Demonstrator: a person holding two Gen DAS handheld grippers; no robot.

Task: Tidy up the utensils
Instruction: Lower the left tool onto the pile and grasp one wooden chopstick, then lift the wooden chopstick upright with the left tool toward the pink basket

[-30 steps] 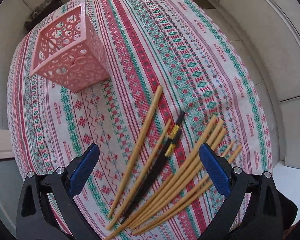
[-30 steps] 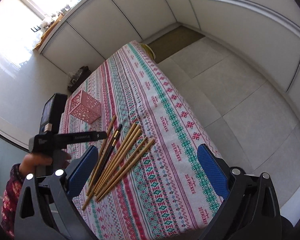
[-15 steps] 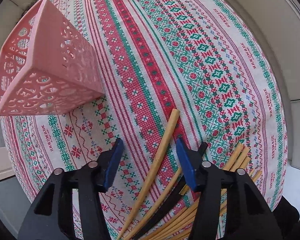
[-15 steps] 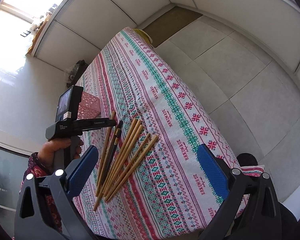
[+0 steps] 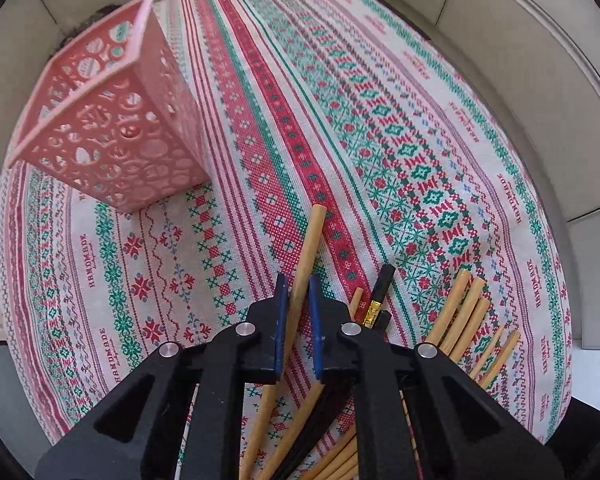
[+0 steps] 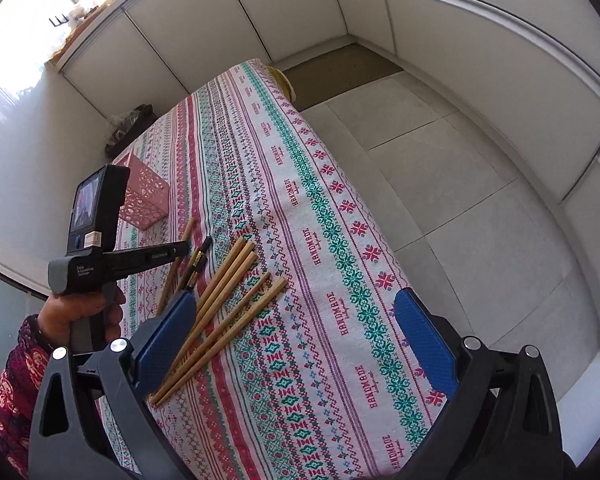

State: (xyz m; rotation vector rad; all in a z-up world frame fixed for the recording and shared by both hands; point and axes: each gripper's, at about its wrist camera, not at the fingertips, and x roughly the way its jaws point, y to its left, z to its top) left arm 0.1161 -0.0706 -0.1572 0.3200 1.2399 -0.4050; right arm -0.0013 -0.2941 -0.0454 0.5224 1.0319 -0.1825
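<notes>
Left gripper (image 5: 298, 320) clenched on the long tan wooden chopstick (image 5: 308, 248), its axis pointing toward the table's far edge, pink perforated plastic holder (image 5: 112, 128) far-left; right gripper (image 6: 296, 344) released, farther.

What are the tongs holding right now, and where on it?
Left tongs pinch one chopstick short of its far end; right tongs hold nothing.

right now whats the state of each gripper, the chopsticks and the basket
left gripper: closed on one wooden chopstick
right gripper: open, holding nothing, above the table
other wooden chopsticks: lying loose on the tablecloth
black chopstick: lying flat, untouched
pink basket: upright, no chopsticks seen inside
</notes>
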